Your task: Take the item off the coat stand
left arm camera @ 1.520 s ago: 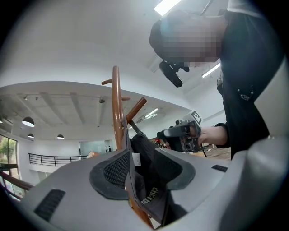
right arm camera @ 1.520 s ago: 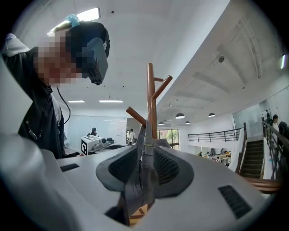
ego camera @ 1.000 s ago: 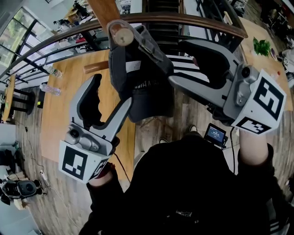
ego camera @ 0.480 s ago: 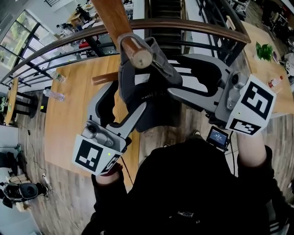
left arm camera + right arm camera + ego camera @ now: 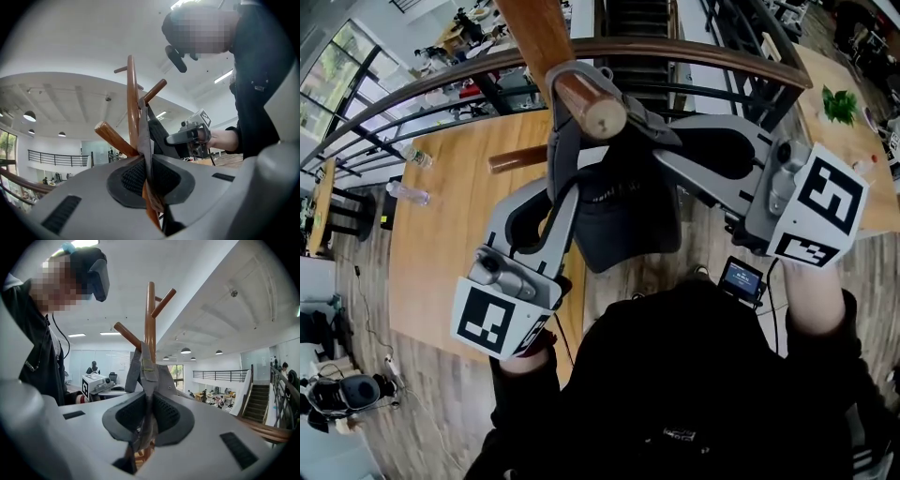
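Grey bag (image 5: 628,216) hangs by its straps over a wooden peg (image 5: 602,111) of the coat stand (image 5: 530,33), in front of the person. The left gripper (image 5: 562,187) has just been closing its jaws, and they now clamp a strap (image 5: 144,140) left of the peg. The right gripper (image 5: 667,157) has also just been closing, and its jaws pinch the second strap (image 5: 149,376) at the right side.

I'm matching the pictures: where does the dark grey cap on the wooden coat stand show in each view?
Head view: the dark grey fabric cap hangs at centre.
Left gripper view: cap, edge-on, lower centre.
Right gripper view: cap, lower centre.
Shared landmark: the brown wooden coat stand.
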{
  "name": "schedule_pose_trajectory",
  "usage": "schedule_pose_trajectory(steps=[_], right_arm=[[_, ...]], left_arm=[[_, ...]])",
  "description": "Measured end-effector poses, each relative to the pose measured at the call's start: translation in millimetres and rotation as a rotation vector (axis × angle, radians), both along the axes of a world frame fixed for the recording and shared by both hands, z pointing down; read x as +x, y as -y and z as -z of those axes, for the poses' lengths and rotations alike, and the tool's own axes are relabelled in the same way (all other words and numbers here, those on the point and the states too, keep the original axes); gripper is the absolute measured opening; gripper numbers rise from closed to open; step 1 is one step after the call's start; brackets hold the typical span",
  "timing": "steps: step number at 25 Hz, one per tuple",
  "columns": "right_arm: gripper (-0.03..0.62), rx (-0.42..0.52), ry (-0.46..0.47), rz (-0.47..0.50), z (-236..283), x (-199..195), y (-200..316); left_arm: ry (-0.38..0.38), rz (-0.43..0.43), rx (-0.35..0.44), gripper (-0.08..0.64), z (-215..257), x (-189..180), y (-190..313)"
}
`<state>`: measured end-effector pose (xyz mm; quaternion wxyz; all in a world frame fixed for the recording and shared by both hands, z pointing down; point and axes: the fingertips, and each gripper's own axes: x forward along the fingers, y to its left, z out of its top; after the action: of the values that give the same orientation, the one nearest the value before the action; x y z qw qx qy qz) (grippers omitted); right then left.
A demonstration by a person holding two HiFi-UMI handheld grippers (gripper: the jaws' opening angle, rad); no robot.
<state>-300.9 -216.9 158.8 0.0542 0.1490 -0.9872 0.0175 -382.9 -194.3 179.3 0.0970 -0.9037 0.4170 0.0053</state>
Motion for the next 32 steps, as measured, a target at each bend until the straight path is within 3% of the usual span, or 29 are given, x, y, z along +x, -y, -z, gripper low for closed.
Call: schedule_pose_trajectory(steps=[6,10,20,25,32], right_arm=[[0.038,-0.033,0.010,0.012,-3,7,-16],[0.037,0.000,0.044,0.029,11,23,-16],[0.037,0.044,0.068,0.046,29,19,-29],[0.037,0.058,0.085,0.069,40,13,-32],[0.037,0.070,0.153,0.102,44,20,-39]], left_arm=[[-0.004,-0.003,-0.053,0.017,-6,15,-20],[0.005,-0.009,-0.015,0.017,2,28,-21],[-0.032,0.034,-0.001,0.017,13,17,-37],[-0.037,0.036,0.088,0.017,34,15,-38],[-0.004,0.038,0.116,0.017,39,21,-47]])
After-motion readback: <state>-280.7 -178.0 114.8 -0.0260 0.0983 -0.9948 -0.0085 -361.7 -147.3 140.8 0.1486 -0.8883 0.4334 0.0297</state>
